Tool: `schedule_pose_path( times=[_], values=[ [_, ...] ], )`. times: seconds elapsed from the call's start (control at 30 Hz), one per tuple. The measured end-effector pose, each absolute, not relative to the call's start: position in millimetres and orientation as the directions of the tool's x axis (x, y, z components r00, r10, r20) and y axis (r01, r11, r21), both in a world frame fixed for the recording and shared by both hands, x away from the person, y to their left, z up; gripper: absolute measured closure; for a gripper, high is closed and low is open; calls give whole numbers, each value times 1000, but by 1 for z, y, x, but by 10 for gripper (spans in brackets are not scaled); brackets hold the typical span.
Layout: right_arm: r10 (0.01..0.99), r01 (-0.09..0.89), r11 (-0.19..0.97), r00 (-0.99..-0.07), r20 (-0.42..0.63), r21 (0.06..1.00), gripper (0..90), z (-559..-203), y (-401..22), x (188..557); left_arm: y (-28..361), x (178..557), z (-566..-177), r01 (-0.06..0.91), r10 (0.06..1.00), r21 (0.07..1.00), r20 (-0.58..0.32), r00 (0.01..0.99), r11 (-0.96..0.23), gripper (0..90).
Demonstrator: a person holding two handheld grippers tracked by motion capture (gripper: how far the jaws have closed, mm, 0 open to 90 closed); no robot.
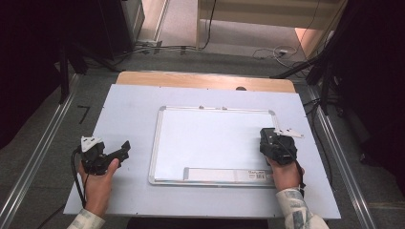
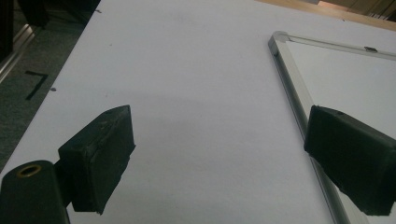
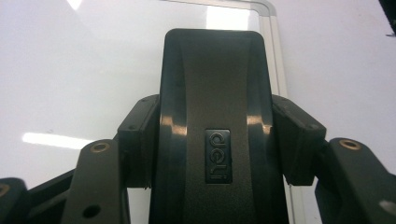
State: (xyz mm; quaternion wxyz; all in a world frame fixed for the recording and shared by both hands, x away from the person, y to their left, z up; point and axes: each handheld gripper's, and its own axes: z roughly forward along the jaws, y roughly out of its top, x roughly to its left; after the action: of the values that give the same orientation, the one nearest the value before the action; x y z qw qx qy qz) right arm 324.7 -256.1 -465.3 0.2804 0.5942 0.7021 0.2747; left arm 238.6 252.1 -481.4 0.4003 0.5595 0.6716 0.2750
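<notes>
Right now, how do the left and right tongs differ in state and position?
The left tongs are open and hold nothing; the right tongs are shut on a black eraser. The left tongs sit over the bare table, just left of the whiteboard; the right tongs are over the whiteboard's right edge. Both are hand-held with black jaws.

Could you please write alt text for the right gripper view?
The right gripper clamps a black whiteboard eraser between its jaws, held above the whiteboard near its metal-framed edge.
</notes>
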Motion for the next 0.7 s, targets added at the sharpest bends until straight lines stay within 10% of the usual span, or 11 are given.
schedule_pose_path(
  times=[0.7],
  values=[
    [993, 732, 120, -101, -67, 671, 379, -486, -268, 332, 252, 239, -481, 531, 972, 818, -229, -53, 222, 91]
  ],
)
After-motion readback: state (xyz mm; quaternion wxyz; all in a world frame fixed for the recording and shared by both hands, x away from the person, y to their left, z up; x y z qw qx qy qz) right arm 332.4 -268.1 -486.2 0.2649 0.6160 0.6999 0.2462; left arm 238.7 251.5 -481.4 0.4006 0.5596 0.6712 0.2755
